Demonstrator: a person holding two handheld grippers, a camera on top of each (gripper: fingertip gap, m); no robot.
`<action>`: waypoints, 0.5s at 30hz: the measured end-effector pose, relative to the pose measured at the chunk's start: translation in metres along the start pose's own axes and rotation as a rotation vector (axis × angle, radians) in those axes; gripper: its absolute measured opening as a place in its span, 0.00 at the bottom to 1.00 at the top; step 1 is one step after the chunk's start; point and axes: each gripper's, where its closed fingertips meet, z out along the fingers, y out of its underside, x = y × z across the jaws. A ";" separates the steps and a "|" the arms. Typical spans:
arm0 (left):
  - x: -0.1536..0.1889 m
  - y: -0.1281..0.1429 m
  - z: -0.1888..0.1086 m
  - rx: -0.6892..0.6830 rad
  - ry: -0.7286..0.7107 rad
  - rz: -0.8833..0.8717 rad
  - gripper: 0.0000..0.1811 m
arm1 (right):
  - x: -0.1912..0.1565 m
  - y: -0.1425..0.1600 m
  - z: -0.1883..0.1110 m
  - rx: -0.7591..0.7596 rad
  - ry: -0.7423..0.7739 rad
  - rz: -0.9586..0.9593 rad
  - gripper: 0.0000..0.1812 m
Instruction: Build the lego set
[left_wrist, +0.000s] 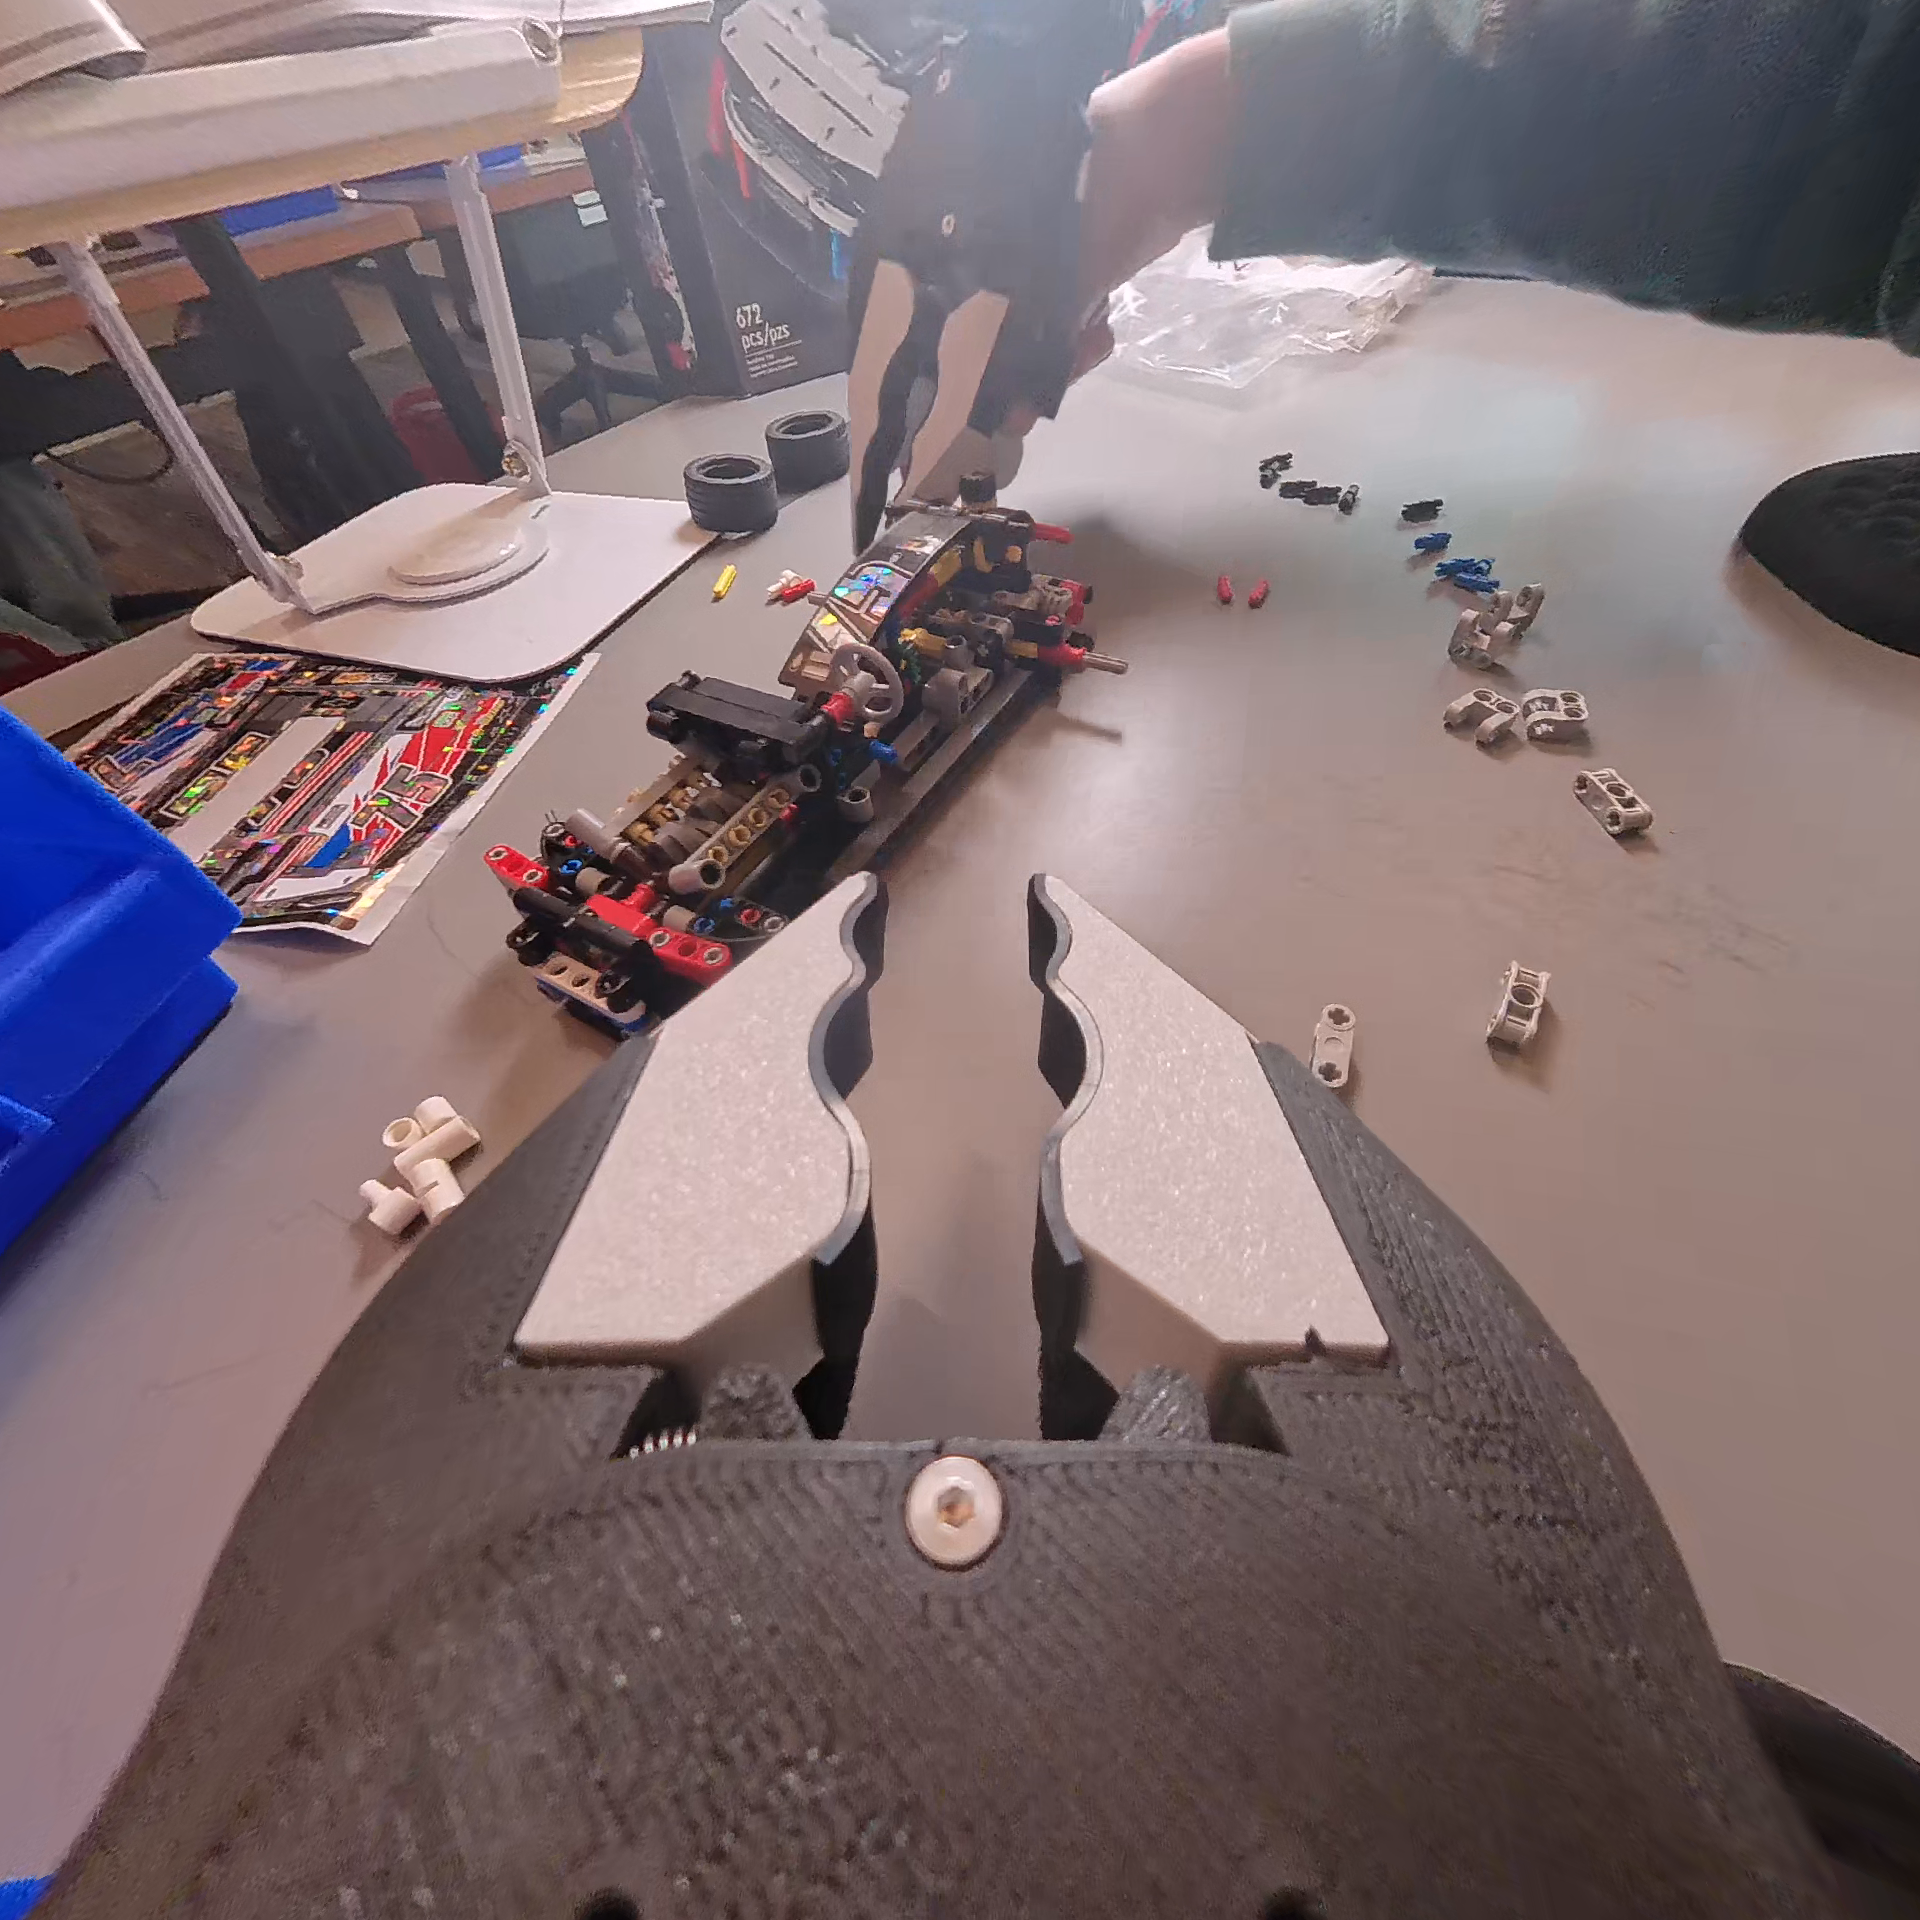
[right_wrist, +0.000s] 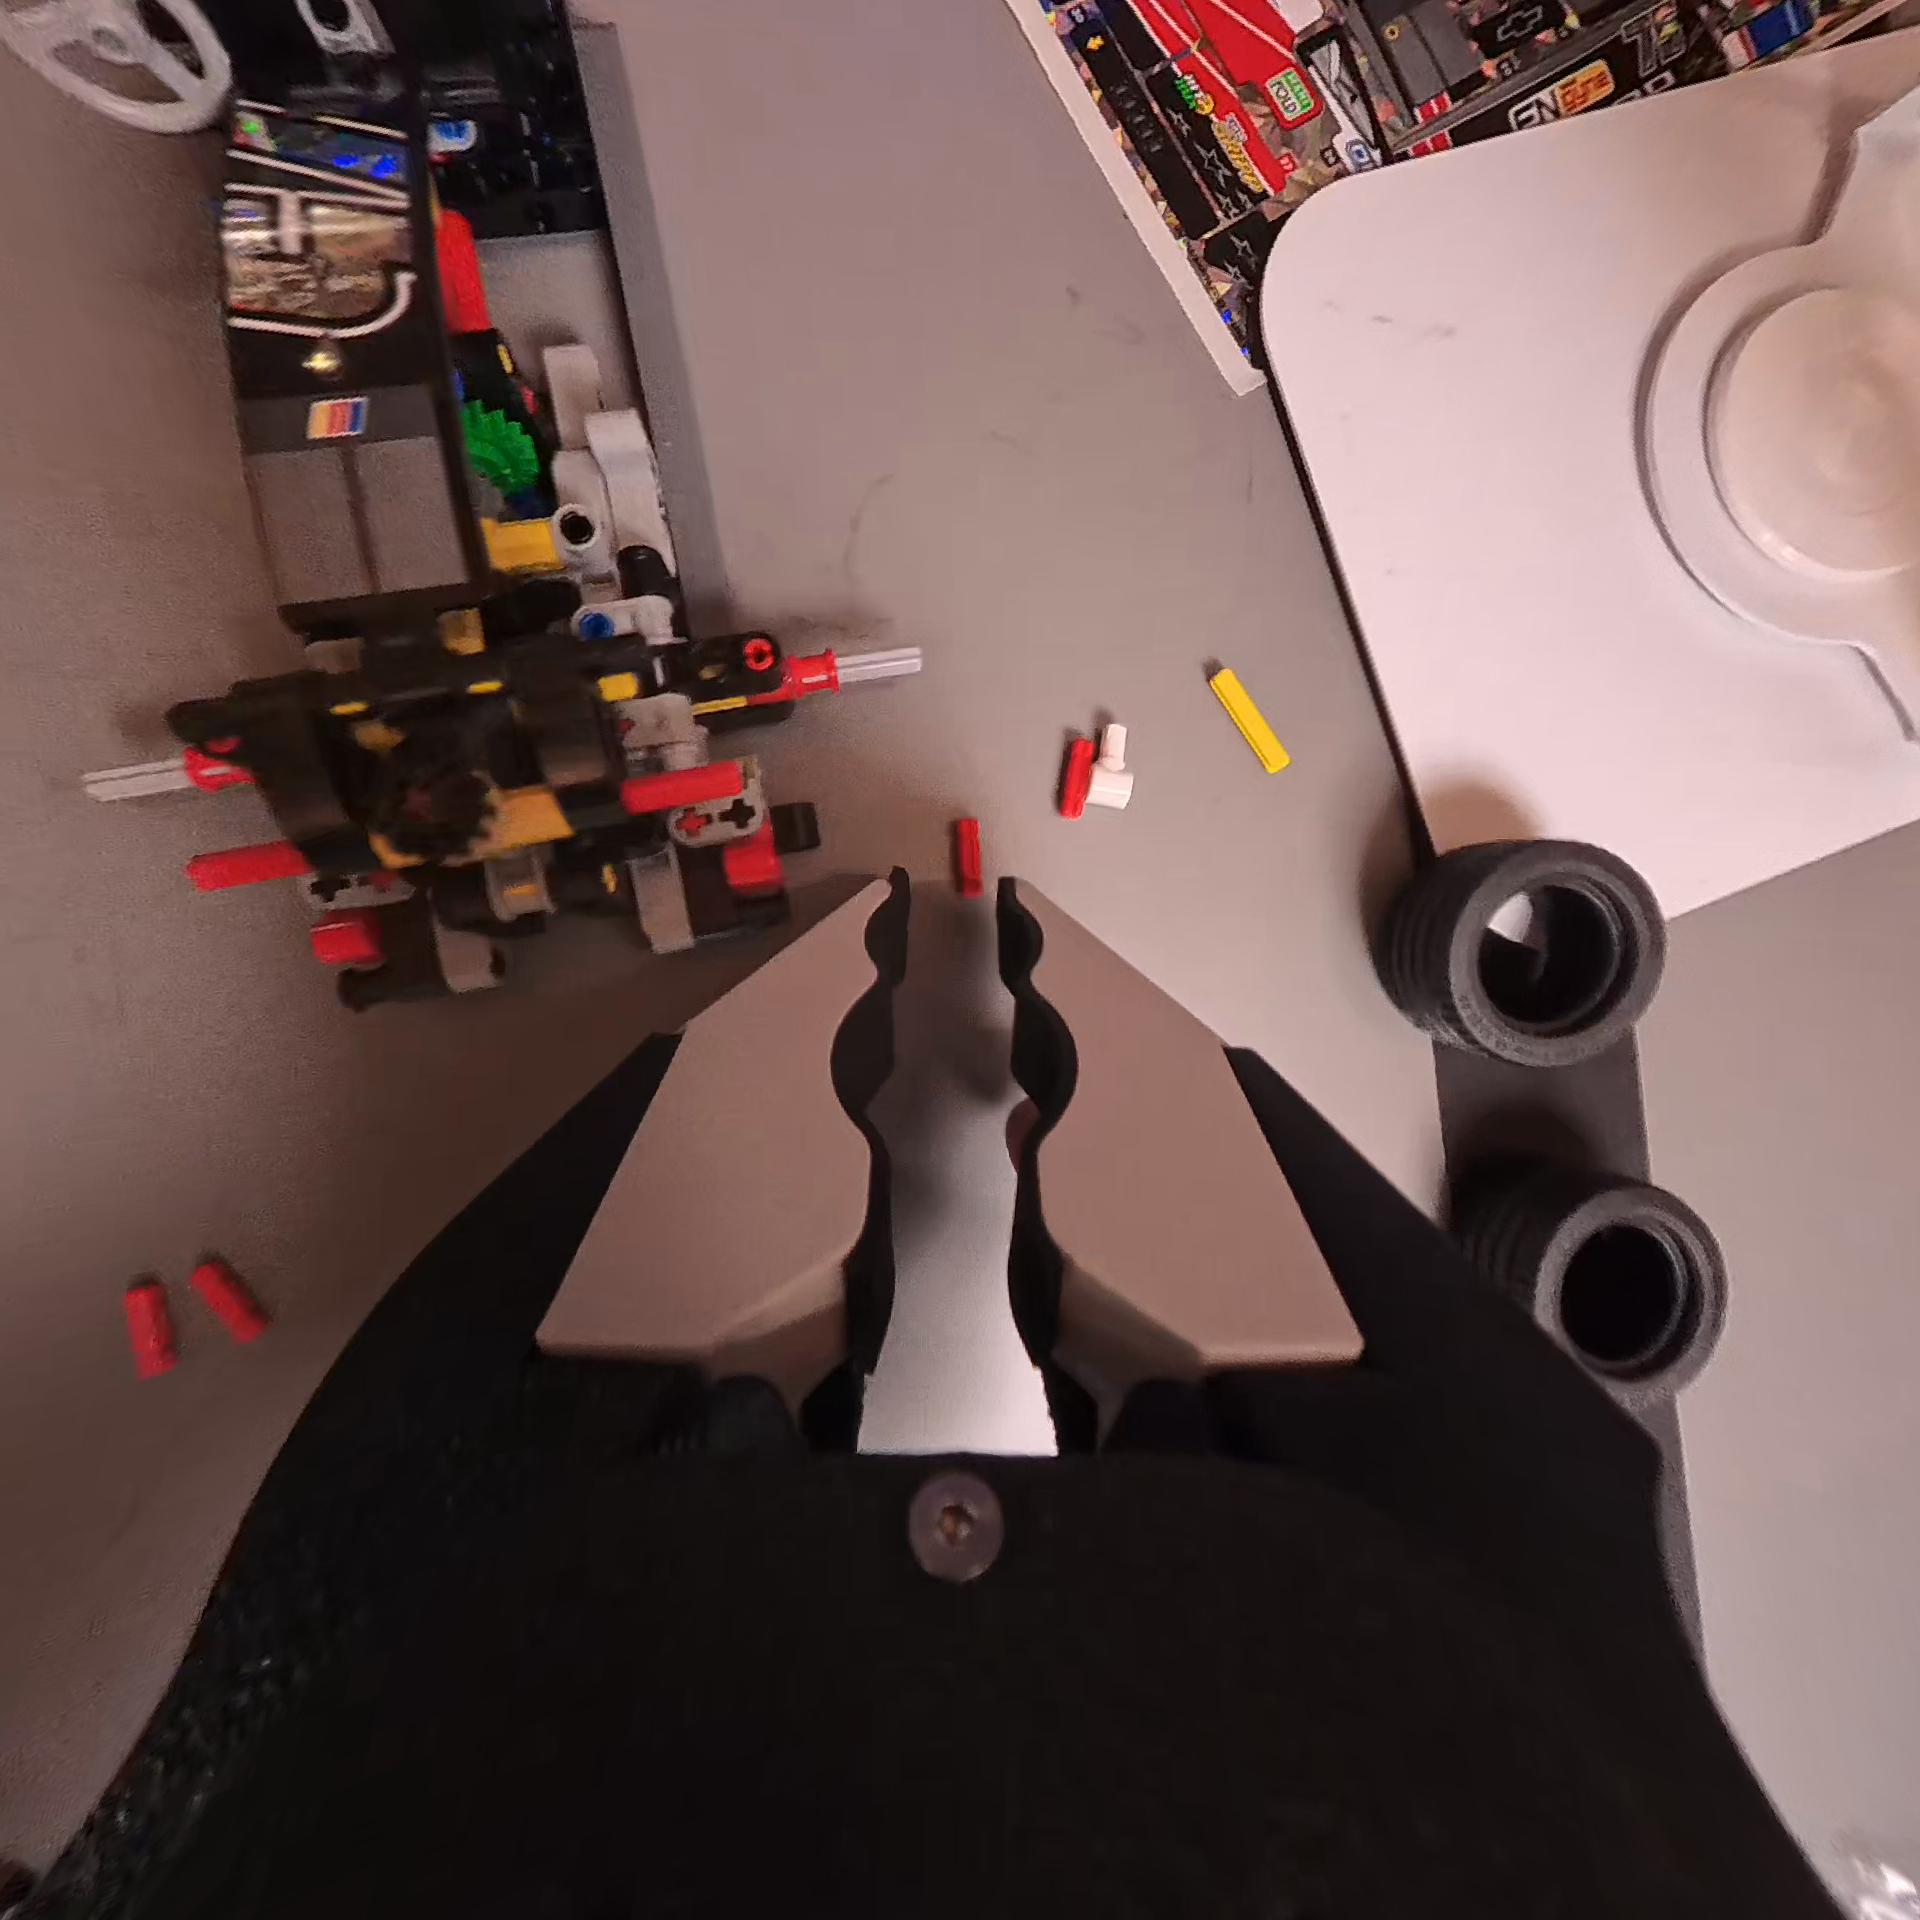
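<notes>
**Both grippers empty over the half-built car**

We see the lego car chassis (left_wrist: 821, 748) lying lengthwise on the grey worktop (left_wrist: 1299, 935), running from about 7 o'clock up toward 1 o'clock in the left wrist view. Our left gripper (left_wrist: 951, 904) hovers just short of its near, red-and-black end, fingers parted by a clear gap with nothing between them. Our right gripper (right_wrist: 948, 891) points down beside the car's far end (right_wrist: 488, 748); its fingers stand a narrow way apart, also empty, with a small red pin (right_wrist: 967, 856) lying on the worktop just beyond the tips.

At 2 o'clock from that pin lie a red and white connector pair (right_wrist: 1096, 774) and a yellow axle (right_wrist: 1249, 720). Two black tyres (right_wrist: 1527, 951) sit at 3 o'clock by the white lamp base (right_wrist: 1558, 468). Two more red pins (right_wrist: 192, 1314) lie at 8 o'clock.

In the left view, a holographic sticker sheet (left_wrist: 312, 779) carrying printed logos and numerals lies at 9 o'clock, a blue bin (left_wrist: 94, 966) beside it, and a dark product box (left_wrist: 748, 229) with white lettering stands at 12 o'clock. Grey connectors (left_wrist: 1507, 665) and blue pins (left_wrist: 1460, 566) are scattered at 2 o'clock.
</notes>
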 end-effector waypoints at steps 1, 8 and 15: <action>-0.001 0.000 0.000 0.002 0.000 -0.005 0.14 | 0.002 0.000 0.004 -0.008 -0.007 0.000 0.07; -0.002 -0.002 -0.001 0.011 -0.006 -0.006 0.15 | -0.010 0.006 -0.006 -0.011 -0.037 -0.005 0.01; -0.012 -0.004 -0.004 0.015 -0.048 -0.082 0.26 | -0.093 0.042 -0.054 -0.052 -0.142 -0.036 0.01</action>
